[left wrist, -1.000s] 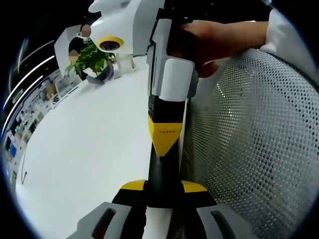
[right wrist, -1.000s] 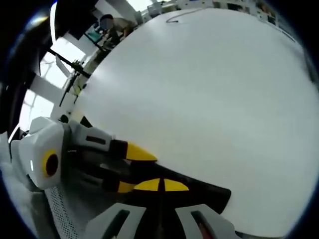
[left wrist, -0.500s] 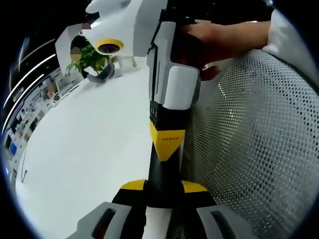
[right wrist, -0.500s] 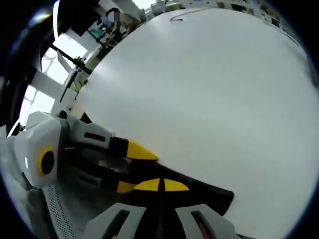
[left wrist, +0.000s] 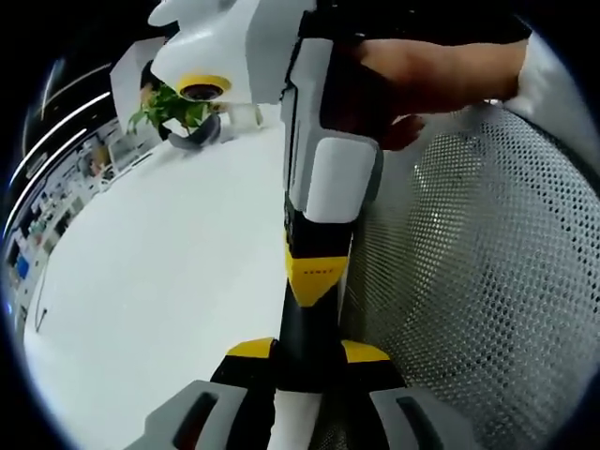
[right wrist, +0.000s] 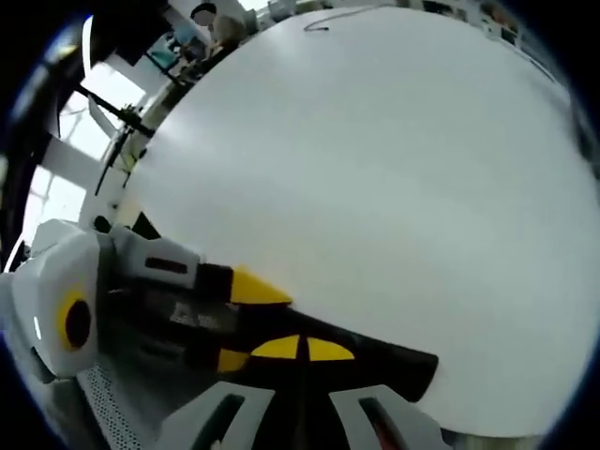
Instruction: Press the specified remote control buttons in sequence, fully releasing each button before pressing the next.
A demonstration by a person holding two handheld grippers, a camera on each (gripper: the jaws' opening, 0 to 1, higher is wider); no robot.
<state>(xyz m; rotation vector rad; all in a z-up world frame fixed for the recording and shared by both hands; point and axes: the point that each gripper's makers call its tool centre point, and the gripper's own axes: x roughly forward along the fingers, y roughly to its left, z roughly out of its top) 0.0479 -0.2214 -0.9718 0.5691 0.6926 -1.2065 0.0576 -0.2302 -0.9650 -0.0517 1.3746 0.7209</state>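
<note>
While the remote is being steadied for a press, table [left wrist: 141,281]: lying white under both grippers, in the left gripper view
Plant [left wrist: 173,108]: standing at the table's far edge, well apart from the work
Left gripper [left wrist: 307,350]: closing its yellow-tipped jaws from both sides on the remote's end; judging by this, it is acting as the clamp so the remote is not sliding under a push
Remote [right wrist: 394,361]: showing as a flat black slab in the right gripper view, lying low over the table and reaching right from the jaws; its buttons are too dark to make out
Right gripper [left wrist: 316,277]: pointing down onto the remote with jaws pressed together and gripping nothing; probably serving as one blunt tip for pressing; whether a button is going down I cannot tell
Hand [left wrist: 422,70]: wrapping the right gripper's handle
Mesh [left wrist: 487,281]: curving white and perforated just beside the grippers
</note>
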